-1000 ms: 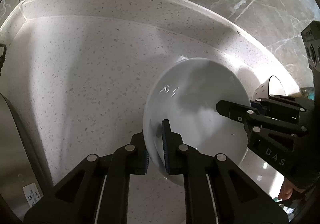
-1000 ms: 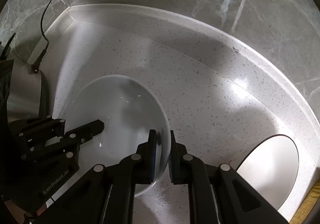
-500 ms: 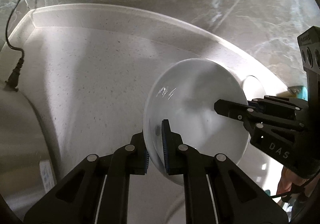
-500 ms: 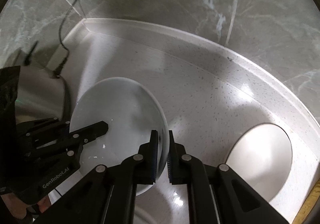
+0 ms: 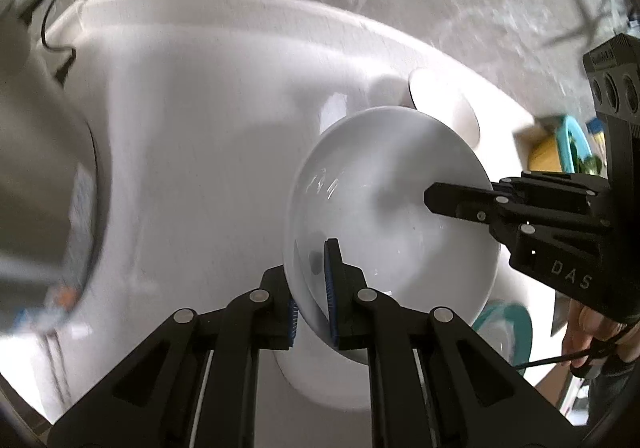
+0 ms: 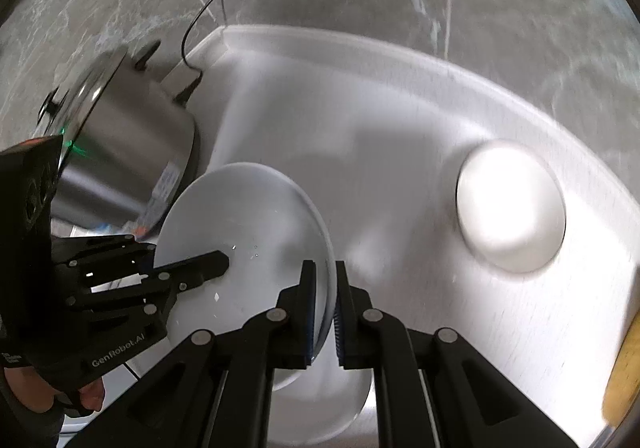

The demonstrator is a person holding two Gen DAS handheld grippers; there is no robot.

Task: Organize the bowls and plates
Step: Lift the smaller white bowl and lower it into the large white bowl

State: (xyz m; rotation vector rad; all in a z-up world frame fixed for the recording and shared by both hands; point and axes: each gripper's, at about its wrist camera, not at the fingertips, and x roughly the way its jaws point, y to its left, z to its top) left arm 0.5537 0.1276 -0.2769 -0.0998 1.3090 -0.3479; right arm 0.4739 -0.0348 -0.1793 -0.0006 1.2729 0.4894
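I hold 1 white bowl [image 5: 392,208] between both grippers, clear above the white desk [image 5: 192,152]. My left gripper [image 5: 314,288] is clamped narrow on its near-left rim, one finger inside, one outside; my right gripper [image 6: 323,312] pinches the opposite rim the same way. A cream plate [image 6: 510,210] lies on the desk further right, well apart. A steel pot [image 6: 132,152] stands at left.

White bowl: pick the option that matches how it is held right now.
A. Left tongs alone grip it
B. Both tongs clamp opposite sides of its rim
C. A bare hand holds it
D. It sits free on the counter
B: the left tongs and the right tongs each pinch the rim of the white bowl from opposite sides.
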